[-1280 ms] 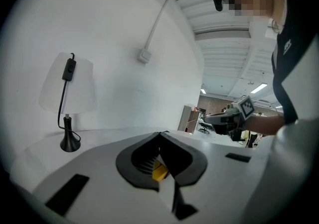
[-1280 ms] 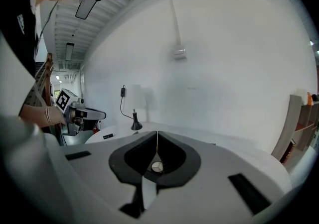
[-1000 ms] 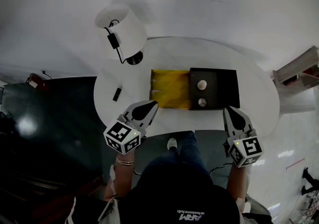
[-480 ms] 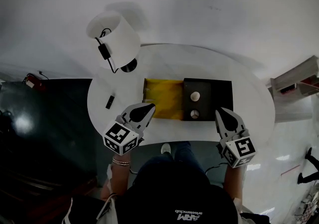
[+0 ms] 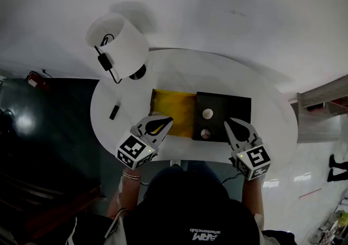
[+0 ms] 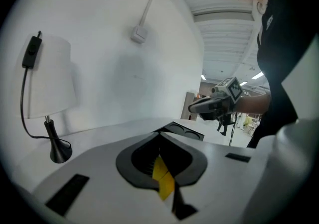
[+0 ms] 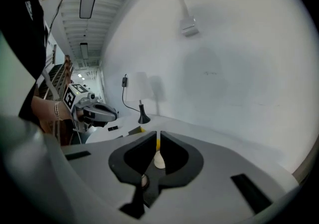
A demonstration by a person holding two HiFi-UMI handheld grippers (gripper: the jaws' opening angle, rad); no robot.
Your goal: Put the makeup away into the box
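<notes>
Our left gripper [image 5: 167, 121] and right gripper [image 5: 228, 123] hover, jaws together and empty, beside the black tray [image 5: 239, 110] on the desk [image 5: 179, 69] holding two round makeup pots [image 5: 207, 114]; likely light, hard, slick; we'd pinch their sides.

smooth white table [image 5: 179, 69] with a soft sheen, matt black box [image 5: 236, 109], slightly shiny yellow panel [image 5: 173, 109], matt white lamp shade [image 5: 122, 45], glossy dark floor [image 5: 32, 129], matt grey plastic left gripper [image 5: 165, 122] and right gripper [image 5: 231, 123]

Black box [image 5: 239, 109] lies open & flat, just ahead of right gripper [image 5: 231, 125]; 2 round makeup pcs [image 5: 207, 113] inside. Yellow half [image 5: 173, 112] sits by left gripper [image 5: 166, 121].
</notes>
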